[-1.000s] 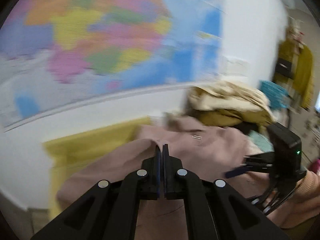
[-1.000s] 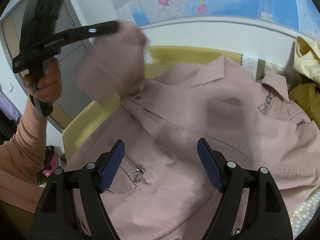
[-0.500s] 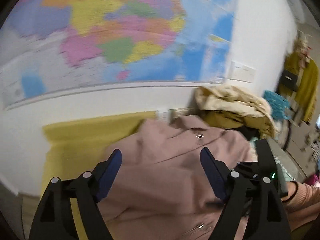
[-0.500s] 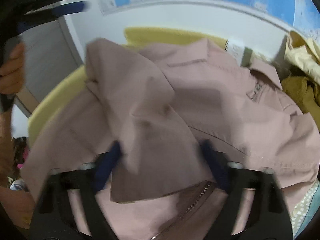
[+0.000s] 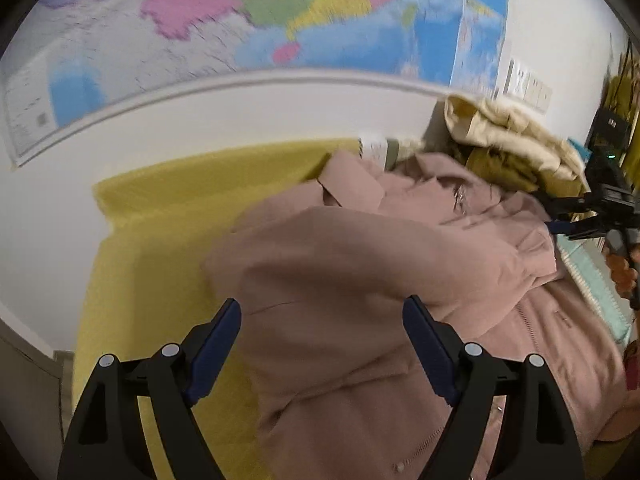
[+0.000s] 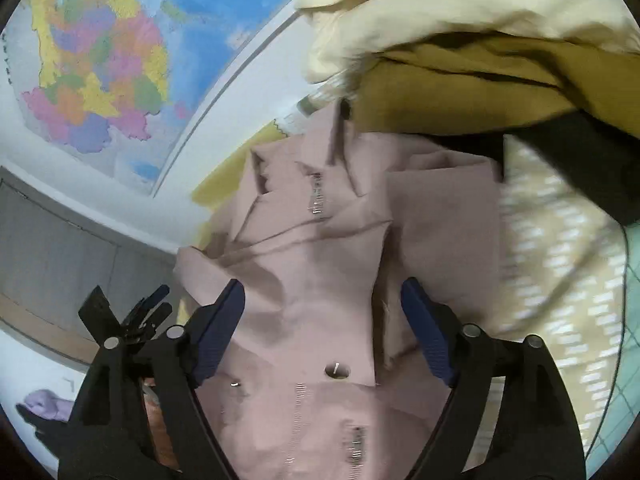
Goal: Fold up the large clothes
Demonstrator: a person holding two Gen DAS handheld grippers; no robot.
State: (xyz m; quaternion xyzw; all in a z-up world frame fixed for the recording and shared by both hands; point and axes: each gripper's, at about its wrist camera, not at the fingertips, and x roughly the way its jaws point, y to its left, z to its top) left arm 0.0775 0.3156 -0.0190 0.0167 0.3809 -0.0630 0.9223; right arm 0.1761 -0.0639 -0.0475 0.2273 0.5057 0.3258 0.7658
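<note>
A large dusty-pink jacket with zips lies spread on a yellow cover. Its left sleeve is folded across the front. My left gripper hovers open just above that sleeve, pads clear of the cloth. In the right wrist view the jacket fills the middle, collar toward the wall. My right gripper is over its right side near the shoulder; its jaws are opening and nothing is pinched between them. Each gripper shows in the other's view: the right gripper at the jacket's far edge, the left gripper low on the left.
A pile of clothes, cream over mustard, sits against the wall right beside the jacket's collar. A patterned cream cloth lies under the jacket's right side. A wall map hangs behind. The yellow cover shows bare left of the jacket.
My left gripper let go of the sleeve, opened wide and sank toward the jacket; the sleeve now lies across the front. My right gripper swung right toward the pile and rolled.
</note>
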